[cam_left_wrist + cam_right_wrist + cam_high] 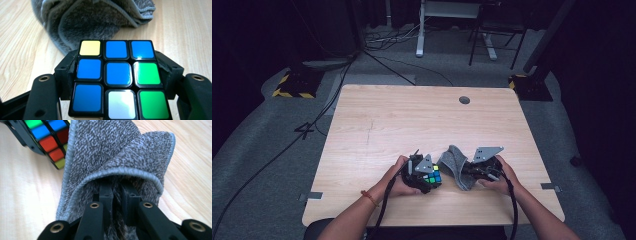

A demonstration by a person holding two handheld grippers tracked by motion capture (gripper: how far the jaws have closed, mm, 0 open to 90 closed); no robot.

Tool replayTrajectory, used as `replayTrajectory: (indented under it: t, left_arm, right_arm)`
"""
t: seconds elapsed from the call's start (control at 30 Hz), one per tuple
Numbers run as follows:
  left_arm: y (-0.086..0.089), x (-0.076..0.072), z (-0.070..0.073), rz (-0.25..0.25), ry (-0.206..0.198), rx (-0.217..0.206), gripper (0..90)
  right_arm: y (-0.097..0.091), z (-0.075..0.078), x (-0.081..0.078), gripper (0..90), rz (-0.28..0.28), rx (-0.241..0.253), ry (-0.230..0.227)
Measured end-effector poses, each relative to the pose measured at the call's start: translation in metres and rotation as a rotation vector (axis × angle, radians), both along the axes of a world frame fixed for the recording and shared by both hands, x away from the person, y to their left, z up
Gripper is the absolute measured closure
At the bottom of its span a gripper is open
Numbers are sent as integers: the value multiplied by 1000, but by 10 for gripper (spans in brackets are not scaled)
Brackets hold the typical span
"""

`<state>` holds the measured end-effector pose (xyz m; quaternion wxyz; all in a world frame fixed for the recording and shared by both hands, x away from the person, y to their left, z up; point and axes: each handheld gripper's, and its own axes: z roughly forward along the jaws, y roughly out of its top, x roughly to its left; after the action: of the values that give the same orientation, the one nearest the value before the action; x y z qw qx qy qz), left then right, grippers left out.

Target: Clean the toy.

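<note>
Cloth (455,166) and puzzle cube (432,176) sit near the front edge of the wooden table (412,120), the cube just left of the cloth. We see no readable writing on either. We hold the grey cloth bunched upright, its folds rising from the table, with our right gripper (474,172) clenched on it. Our left gripper (428,179) clamps the cube by two opposite sides, its mostly blue face (116,77) turned toward the camera.

Recording lab: dark curtains, floor cables (377,60), hazard-taped stand bases (292,86).
</note>
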<state>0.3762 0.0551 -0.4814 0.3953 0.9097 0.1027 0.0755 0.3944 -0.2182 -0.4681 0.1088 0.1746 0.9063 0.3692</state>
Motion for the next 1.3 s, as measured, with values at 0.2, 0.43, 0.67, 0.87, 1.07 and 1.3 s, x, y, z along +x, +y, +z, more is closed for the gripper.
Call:
replayTrajectory:
  t: [0.2,0.43,0.67,0.87,1.07,1.3]
  left_arm:
    - [8,2,0,27,3,-2,328]
    - [17,3,1,67,10,7,302]
    - [26,0,7,90,1,20,234]
    - [28,-6,13,102,-20,27,193]
    - [33,-10,17,105,-20,38,206]
    - [35,-21,19,86,-11,52,232]
  right_arm:
    - [-10,-3,8,785,-42,-20,-7]
    - [-27,0,15,581,-73,-21,10]
    - [-40,15,9,316,-69,-14,26]
    - [-36,26,1,244,-34,-13,-1]
    - [-34,39,-9,252,-7,54,-28]
    - [-22,50,-24,307,37,86,-83]
